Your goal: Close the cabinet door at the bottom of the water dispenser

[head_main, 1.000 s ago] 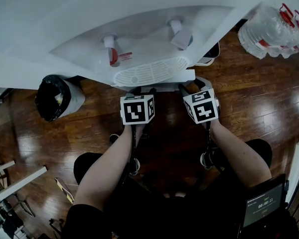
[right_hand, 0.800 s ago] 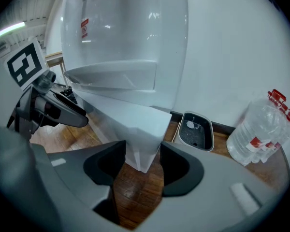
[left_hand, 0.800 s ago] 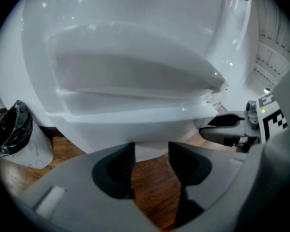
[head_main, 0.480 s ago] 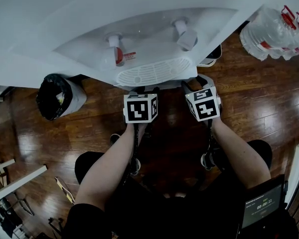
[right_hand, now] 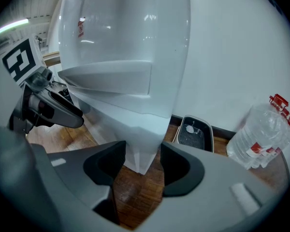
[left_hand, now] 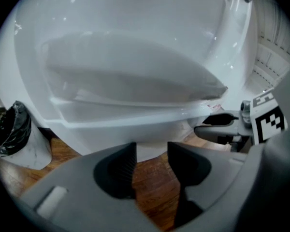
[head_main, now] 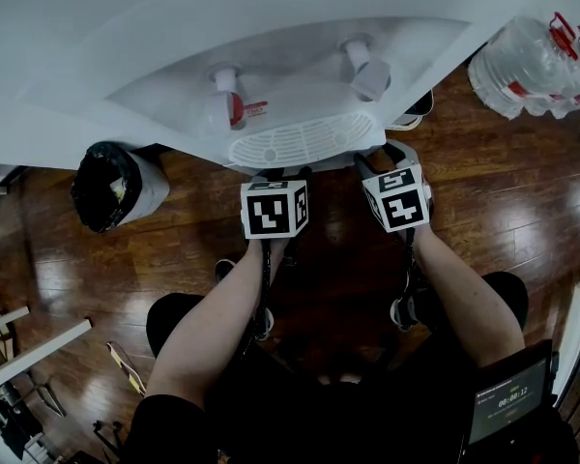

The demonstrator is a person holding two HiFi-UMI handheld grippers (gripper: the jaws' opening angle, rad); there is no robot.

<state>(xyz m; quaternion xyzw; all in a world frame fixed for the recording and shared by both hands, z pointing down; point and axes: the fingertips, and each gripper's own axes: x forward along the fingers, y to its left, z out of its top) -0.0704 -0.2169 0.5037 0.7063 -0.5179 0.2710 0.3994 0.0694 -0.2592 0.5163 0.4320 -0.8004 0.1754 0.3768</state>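
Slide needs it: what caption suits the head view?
Left hand-held gripper and right hand-held gripper, jaws open, face a white water dispenser on wood floor, bin nearby.

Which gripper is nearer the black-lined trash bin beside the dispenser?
Left. In the head view the left gripper is just right of the trash bin; the right gripper is farther right, beyond the left one.

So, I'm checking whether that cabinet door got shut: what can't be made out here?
- Cabinet door: head view, hidden under the drip tray of the water dispenser; both gripper views show only white body, no clear seam.
- Left gripper and right gripper tips: head view, behind their marker cubes.
- Red label print: too small.
- Water bottles: cut by right edge.
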